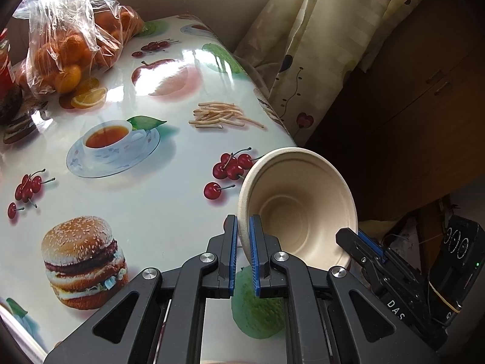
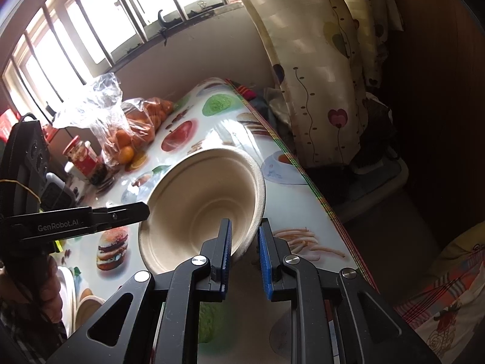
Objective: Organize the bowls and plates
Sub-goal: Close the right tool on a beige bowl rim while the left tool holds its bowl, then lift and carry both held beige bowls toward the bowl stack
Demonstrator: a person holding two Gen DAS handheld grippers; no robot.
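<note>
1. Bowl (image 1: 298,206): we see it tipped on its side above the near right edge of the table (image 1: 169,188).
2. Our left gripper (image 1: 242,254) clamps its rim.
3. Our right gripper (image 2: 245,254) straddles the opposite rim, jaws parted, not pinching.

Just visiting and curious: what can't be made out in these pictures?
Right wrist view: pale dishes, lower left, cut off by the black right gripper; count unclear.
Same view: red-lidded jar, label too small.
Left wrist view: beige paper bowl, underside turned away.
</note>
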